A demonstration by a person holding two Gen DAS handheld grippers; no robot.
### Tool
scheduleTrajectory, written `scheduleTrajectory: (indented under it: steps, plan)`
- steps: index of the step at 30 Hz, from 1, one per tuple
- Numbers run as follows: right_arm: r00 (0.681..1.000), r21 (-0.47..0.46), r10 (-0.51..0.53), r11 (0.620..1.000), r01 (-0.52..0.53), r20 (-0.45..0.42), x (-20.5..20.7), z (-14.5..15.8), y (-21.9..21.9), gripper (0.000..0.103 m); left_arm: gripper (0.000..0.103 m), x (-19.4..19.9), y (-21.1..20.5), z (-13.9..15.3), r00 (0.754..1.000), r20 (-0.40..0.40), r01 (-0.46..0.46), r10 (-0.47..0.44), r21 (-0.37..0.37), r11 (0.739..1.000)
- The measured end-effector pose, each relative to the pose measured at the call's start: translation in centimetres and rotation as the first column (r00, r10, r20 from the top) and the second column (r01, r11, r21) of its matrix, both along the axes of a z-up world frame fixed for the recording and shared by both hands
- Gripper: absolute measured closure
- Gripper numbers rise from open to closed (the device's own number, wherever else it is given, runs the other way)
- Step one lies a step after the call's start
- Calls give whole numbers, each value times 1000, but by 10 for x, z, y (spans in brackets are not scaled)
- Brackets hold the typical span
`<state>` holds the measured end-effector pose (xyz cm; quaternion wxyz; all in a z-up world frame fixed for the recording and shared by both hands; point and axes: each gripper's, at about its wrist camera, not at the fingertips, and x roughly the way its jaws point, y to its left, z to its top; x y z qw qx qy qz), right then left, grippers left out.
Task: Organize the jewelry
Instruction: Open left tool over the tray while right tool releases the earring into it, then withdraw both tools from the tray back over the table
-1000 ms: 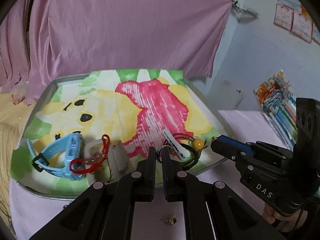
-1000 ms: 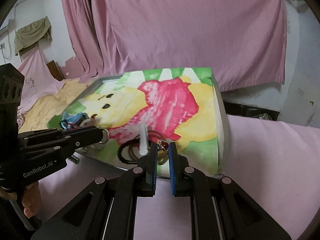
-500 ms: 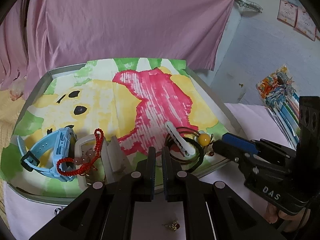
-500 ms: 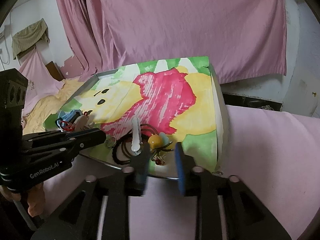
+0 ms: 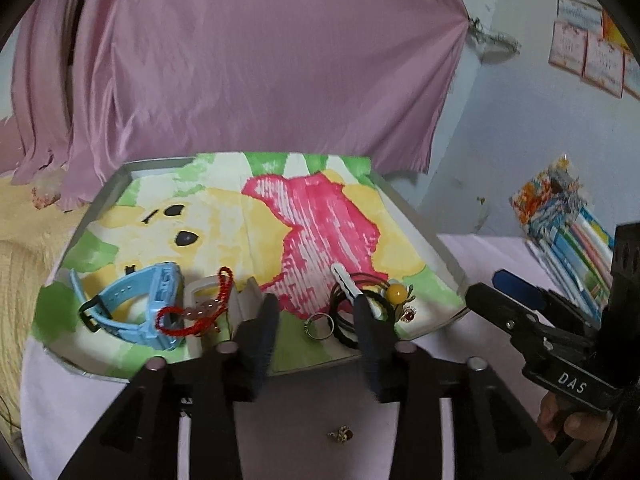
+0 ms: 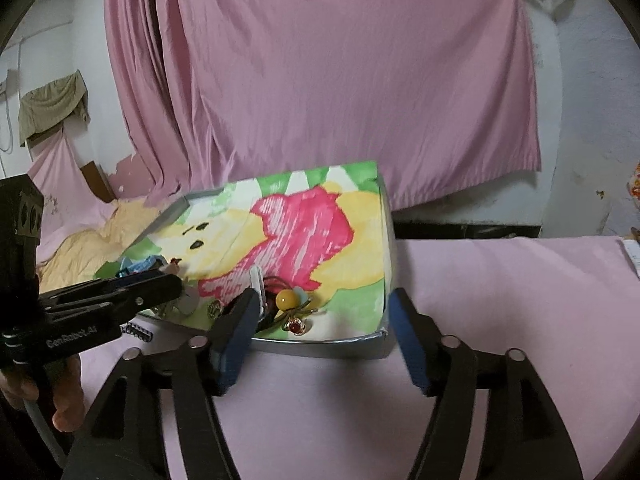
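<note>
My left gripper (image 5: 316, 320) is spread apart and empty, with a silver ring (image 5: 319, 325) lying in the tray (image 5: 424, 220) between its fingers. My right gripper (image 6: 322, 316) gapes wide, holding nothing; a red-stone ring (image 6: 295, 325) sits just ahead, inside the tray. A small gold piece (image 5: 341, 435) lies on the pink surface beneath my left gripper.

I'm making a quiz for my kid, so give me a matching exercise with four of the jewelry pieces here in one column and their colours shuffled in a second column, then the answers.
Things:
1. watch
2. beaded bracelet cord
3. round bead on the hair tie
4. hair clip

Colours:
A. yellow
B. white
C. light blue
D. red

Pairs: 1-C, 2-D, 3-A, 4-B
</note>
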<state>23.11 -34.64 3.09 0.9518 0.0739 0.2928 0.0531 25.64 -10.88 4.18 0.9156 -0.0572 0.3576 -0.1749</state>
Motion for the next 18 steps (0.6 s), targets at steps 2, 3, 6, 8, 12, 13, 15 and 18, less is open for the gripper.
scheduleTrajectory:
  steps: [2,3,6,8,12,13,15,18]
  plan:
    - [999,-6,-24,1000,24,30,-7,3,-1,29,60,-4,5,3,1000,14,-21,21,-5,1000]
    - [999,-3,-31,1000,31,44,-11,5,-2,28,54,-7,7,5,999,24,-31,31,-5,1000]
    - [996,12,-45,999,44,83,-20,8,-2,16,28,-20,20,12,995,74,-71,73,-29,997]
    - [993,23,-52,999,49,110,-28,10,-1,11,21,-30,28,16,989,107,-98,102,-45,994]
    - [986,50,-65,997,58,152,-43,12,2,8,7,-47,40,20,976,161,-137,144,-53,989]
    - [984,58,-71,996,62,165,-47,12,3,5,5,-51,43,21,972,177,-146,154,-55,988]
    - [978,67,-78,996,67,192,-55,13,5,4,2,-62,49,23,961,214,-166,175,-60,984]
    - [968,68,-87,995,73,236,-66,15,8,3,1,-76,56,25,945,259,-188,199,-68,980]
